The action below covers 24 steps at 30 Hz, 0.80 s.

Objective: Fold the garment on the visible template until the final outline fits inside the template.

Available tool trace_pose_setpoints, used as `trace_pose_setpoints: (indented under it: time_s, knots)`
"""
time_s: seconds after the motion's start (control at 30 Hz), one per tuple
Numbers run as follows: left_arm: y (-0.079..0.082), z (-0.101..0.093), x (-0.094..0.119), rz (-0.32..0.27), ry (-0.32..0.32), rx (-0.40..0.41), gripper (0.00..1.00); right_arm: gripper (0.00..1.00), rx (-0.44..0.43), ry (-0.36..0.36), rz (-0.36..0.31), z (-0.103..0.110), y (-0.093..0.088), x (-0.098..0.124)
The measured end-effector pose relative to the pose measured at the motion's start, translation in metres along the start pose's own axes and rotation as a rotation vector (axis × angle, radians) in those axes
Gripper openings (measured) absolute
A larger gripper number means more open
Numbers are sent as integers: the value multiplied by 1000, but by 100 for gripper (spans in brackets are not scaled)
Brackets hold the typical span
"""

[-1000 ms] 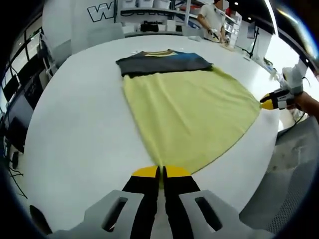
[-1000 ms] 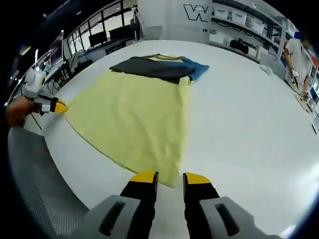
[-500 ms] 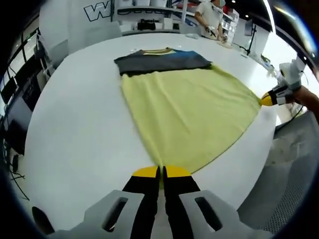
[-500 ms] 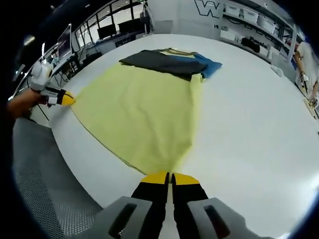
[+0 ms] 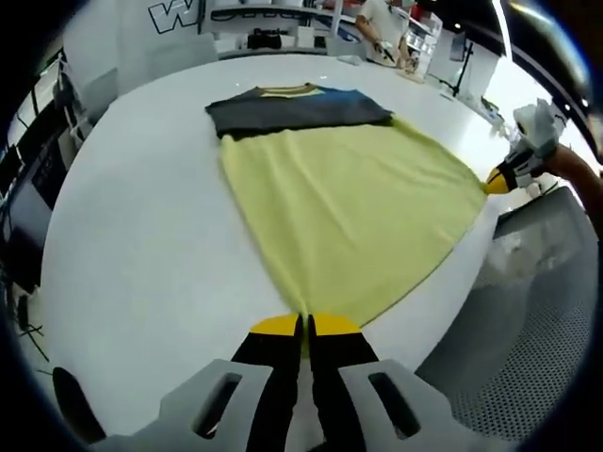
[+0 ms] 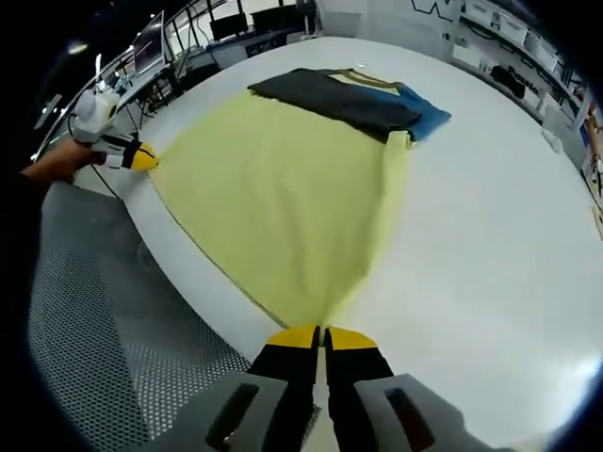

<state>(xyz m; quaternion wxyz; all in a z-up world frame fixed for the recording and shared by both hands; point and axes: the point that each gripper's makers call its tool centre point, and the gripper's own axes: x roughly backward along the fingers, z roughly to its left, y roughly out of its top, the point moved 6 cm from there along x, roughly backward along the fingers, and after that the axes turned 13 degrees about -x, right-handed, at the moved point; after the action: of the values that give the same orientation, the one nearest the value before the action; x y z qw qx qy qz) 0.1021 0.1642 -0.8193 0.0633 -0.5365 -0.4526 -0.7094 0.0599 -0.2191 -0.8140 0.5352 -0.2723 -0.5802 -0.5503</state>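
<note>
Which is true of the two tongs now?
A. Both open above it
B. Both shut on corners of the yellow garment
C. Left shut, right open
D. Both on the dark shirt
B: the left tongs and right tongs each pinch a corner of the yellow garment.

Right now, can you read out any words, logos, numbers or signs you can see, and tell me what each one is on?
"W": a large outlined white letter on the back wall in the left gripper view, cut off at the frame edge, so the rest cannot be read.
Outlined lettering on the wall in the right gripper view: cut off, unreadable.
The yellow garment shows no print or label.
</note>
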Motion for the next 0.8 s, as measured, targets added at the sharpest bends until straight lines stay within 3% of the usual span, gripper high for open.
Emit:
trace_pose_setpoints:
  time_s: [0.07, 0.47, 0.8]
  knots:
    - [-3, -4, 2, 7, -16, -10, 0, 0, 0, 0, 33, 1, -6, -3]
    - [-21, -12, 10, 52, -60, -33, 0, 0, 15, 20, 80, 8, -15, 2]
    - [-21, -18, 18, 54, -65, -30, 0, 0, -4, 24, 55, 6, -12, 12]
